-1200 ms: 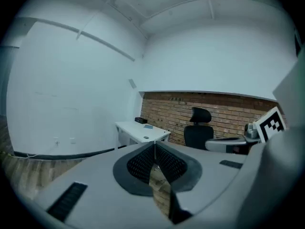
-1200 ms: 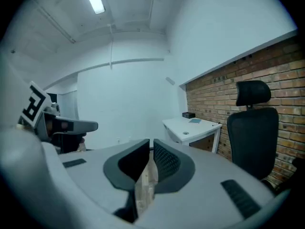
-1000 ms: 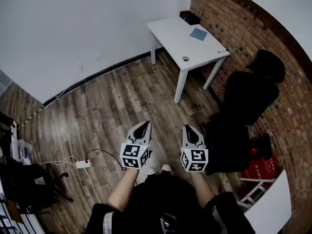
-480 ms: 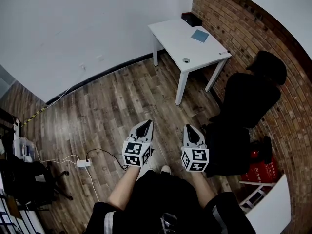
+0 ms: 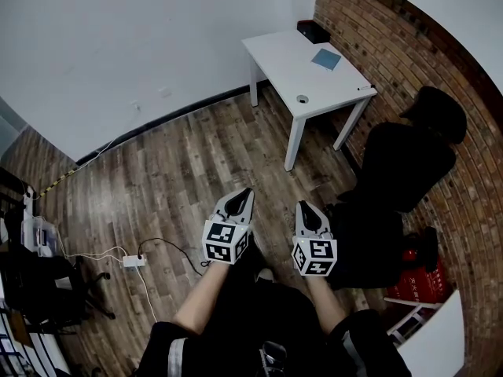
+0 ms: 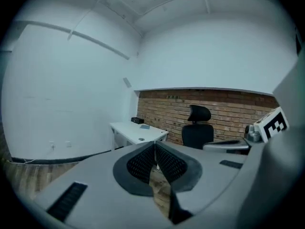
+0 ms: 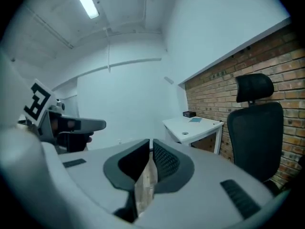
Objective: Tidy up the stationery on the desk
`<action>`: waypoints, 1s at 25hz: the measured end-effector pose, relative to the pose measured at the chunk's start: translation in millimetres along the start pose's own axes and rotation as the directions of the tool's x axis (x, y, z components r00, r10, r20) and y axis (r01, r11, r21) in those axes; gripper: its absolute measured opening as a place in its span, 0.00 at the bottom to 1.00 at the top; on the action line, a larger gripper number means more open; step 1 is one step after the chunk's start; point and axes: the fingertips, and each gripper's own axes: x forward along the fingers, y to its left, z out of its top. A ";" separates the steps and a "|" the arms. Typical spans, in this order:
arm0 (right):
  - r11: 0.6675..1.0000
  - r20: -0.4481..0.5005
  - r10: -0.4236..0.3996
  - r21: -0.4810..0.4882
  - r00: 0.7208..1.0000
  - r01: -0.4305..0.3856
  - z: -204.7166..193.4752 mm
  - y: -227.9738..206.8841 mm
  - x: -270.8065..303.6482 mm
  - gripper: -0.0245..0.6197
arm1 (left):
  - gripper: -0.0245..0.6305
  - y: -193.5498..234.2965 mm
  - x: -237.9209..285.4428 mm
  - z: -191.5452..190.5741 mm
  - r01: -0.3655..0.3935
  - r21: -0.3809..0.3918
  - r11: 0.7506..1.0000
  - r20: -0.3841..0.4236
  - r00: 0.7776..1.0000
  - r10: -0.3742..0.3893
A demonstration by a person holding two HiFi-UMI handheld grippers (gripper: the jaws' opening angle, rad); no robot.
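A white desk (image 5: 292, 69) stands in the far corner against the brick wall. On it lie a blue notebook (image 5: 325, 59), a black box (image 5: 313, 31), a small round roll (image 5: 302, 99) and a pen (image 5: 365, 89) at the right edge. My left gripper (image 5: 243, 195) and right gripper (image 5: 305, 208) hang side by side over the wooden floor, well short of the desk. Both are shut with nothing between the jaws. The desk shows small in the left gripper view (image 6: 136, 130) and the right gripper view (image 7: 193, 123).
A black office chair (image 5: 405, 159) stands right of the desk, close to my right gripper. A white power strip (image 5: 132, 261) with cables lies on the floor at left. Dark equipment (image 5: 31, 289) fills the left edge. Red and white items (image 5: 416, 277) sit at lower right.
Both grippers have drifted forward over the floor toward the desk, the left one a little more. Their jaws stay shut.
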 end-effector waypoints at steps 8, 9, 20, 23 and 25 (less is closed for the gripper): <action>1.000 -0.012 0.010 -0.001 1.000 -0.010 3.2 -6.6 47.2 0.08 | 0.07 26.1 45.9 0.8 0.008 -0.012 1.000 -0.016 1.000 -0.008; 1.000 -0.016 0.010 -0.001 1.000 -0.010 2.9 -8.6 54.6 0.08 | 0.07 28.8 54.6 1.0 0.013 -0.012 1.000 -0.019 1.000 -0.013; 0.999 -0.051 -0.035 -0.010 0.998 0.035 23.2 -30.5 165.0 0.08 | 0.07 93.0 156.2 20.9 0.073 -0.010 0.997 -0.049 0.996 -0.074; 0.999 -0.056 -0.047 -0.010 0.997 0.047 34.1 -35.7 197.1 0.08 | 0.07 114.8 184.9 30.2 0.087 -0.012 0.996 -0.057 0.995 -0.087; 0.998 -0.062 -0.056 -0.011 0.997 0.056 39.8 -40.3 218.4 0.08 | 0.07 128.4 203.6 35.8 0.095 -0.016 0.995 -0.061 0.994 -0.095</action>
